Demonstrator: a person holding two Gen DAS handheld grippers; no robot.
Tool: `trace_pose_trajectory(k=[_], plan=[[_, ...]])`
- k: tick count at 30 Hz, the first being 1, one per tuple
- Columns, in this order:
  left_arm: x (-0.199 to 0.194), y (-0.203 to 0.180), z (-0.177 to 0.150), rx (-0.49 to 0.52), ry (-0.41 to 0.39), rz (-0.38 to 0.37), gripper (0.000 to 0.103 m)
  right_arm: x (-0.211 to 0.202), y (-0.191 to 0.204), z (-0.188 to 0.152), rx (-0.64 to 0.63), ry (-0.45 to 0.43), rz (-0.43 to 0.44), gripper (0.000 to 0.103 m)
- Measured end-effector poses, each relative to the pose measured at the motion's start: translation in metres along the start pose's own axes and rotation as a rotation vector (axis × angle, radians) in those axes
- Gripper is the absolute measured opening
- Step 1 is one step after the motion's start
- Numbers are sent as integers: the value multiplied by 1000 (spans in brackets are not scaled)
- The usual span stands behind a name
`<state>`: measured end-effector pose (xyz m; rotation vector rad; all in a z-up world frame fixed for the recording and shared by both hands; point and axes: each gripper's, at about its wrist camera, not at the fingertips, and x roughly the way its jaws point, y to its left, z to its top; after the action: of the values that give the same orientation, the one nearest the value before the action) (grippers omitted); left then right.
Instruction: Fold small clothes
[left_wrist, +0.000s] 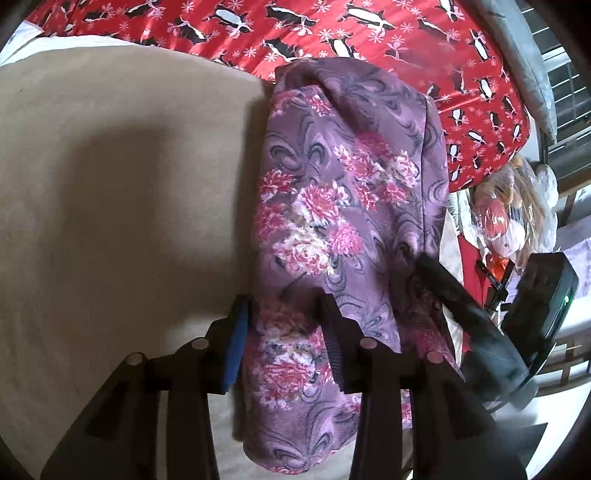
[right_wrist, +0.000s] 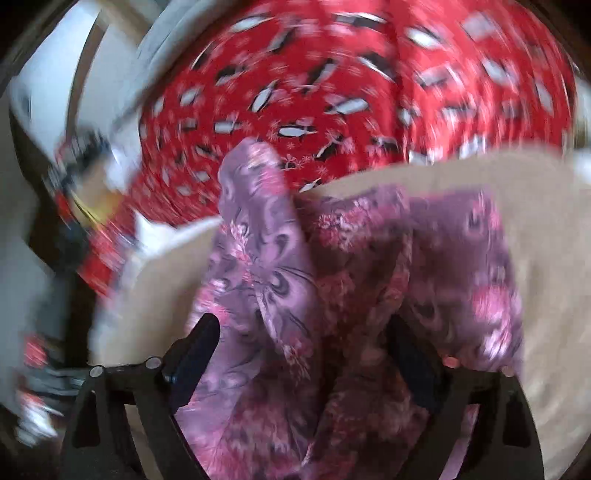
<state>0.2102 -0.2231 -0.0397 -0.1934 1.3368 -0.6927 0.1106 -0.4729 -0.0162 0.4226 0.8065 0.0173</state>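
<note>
A bed with a tan cover and a red penguin blanket

A tan cover (left_wrist: 122, 177) is lying flat and smooth over the near part of the bed, and it is showing blurry in the right wrist view (right_wrist: 546, 229). A red blanket with penguins and snowflakes (left_wrist: 332, 33) is spreading over the far part, and its near edge is touching the tan cover. A purple cloth with pink flowers (left_wrist: 343, 192) is lying in a long folded strip on the tan cover, and its far end is reaching up to the red blanket.
</note>
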Motion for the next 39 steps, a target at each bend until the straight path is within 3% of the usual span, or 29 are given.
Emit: trace_pose_trajectory(k=[1, 2, 4, 8, 11, 13, 16, 17, 18, 20, 22, 23, 24, 26, 28, 30, 31, 33, 34, 35, 37, 39], plan=[[-2, -1, 0, 2, -2, -2, 37, 4, 11, -1, -72, 10, -55, 12], [-3, -3, 1, 6, -5, -4, 37, 6, 18, -1, -122, 34, -63, 16], [-10, -8, -1, 38, -21, 3, 38, -9, 20, -2, -130, -16, -41, 15], [-7, -19, -9, 81, -42, 20, 61, -49, -14, -15, -11, -122, 5, 15], [15, -32, -17, 106, 17, 47, 61, -31, -66, -40, 145, -40, -38, 17], [16, -38, -21, 145, 16, 79, 61, -30, -85, -49, 236, -34, 39, 18], [3, -40, -17, 155, -12, 57, 61, -46, -87, -41, 269, -48, 50, 28], [-2, -39, -12, 146, -30, 46, 61, -52, -91, -38, 285, -73, 58, 36], [-4, -39, -8, 140, -42, 51, 61, -60, -95, -33, 308, -119, 78, 52], [-3, -40, -1, 131, -44, 65, 61, -60, -98, -24, 328, -156, 91, 67], [2, -43, 6, 124, -20, 77, 61, -37, -94, -12, 316, -95, 80, 66], [2, -45, 7, 126, -14, 81, 61, -26, -91, -8, 300, -67, 50, 58], [1, -48, 8, 134, -14, 80, 61, -16, -85, -5, 265, -33, 36, 16], [-7, -54, 7, 158, -35, 72, 61, -8, -74, 2, 166, -1, 16, 10], [-11, -57, 5, 183, -68, 76, 61, -25, -65, 8, 62, -108, 6, 9], [-1, -58, 7, 184, -52, 88, 66, -34, -78, 11, 100, -160, -26, 9], [10, -57, 6, 171, -20, 85, 66, -27, -87, 13, 122, -143, -57, 9], [17, -55, 2, 167, 11, 94, 66, 2, -104, 10, 155, -12, -104, 12], [16, -55, 0, 178, 9, 97, 66, 8, -107, 7, 170, 19, -85, 14], [13, -55, -3, 194, -2, 106, 66, -3, -109, 5, 194, -25, -43, 22], [5, -54, -6, 212, -12, 122, 66, -26, -113, -2, 261, -64, 72, 27], [-1, -51, -11, 206, -20, 109, 66, -46, -114, -21, 310, -56, 162, 58]])
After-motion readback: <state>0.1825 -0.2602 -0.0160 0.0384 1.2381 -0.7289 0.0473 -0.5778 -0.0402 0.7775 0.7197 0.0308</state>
